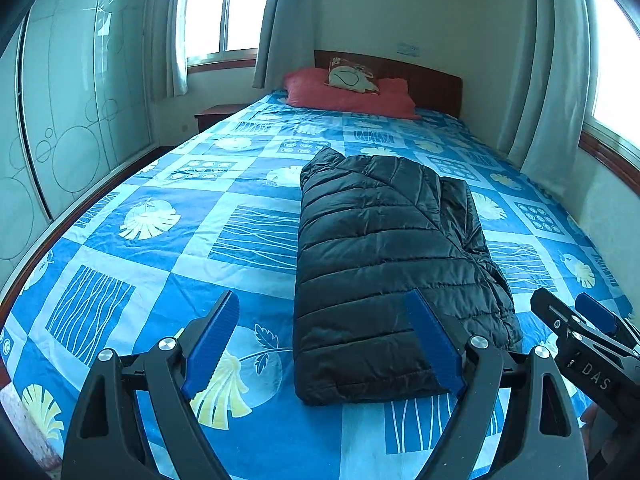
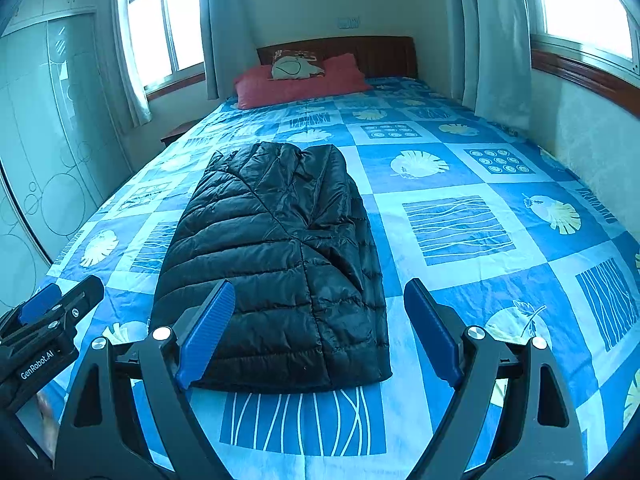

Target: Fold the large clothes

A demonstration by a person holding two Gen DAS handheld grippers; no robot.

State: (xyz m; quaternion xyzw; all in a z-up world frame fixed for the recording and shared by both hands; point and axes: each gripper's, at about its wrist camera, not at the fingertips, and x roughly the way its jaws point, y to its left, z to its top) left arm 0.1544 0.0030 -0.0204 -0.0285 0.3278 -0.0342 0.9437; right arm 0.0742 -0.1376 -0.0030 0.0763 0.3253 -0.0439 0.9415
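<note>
Left gripper (image 1: 320, 344): jaws wide apart, nothing between the pads, hanging above the near hem. Right gripper (image 2: 316, 332): same, spread and empty.

Black quilted puffer jacket (image 2: 276, 264) lies on the blue patterned bedspread (image 2: 460, 228), mid-bed, already doubled into a long narrow bundle, apparently sleeves tucked in.

Handling estimate: light, soft, springy fill; shiny shell likely slippery, layers may slide. Best hold: near hem corners, pinching all layers.

Hidden: underside layers, zip, collar or hood at far end indistinct. Red pillow (image 2: 296, 84) and wooden headboard (image 2: 360, 50) beyond.
</note>
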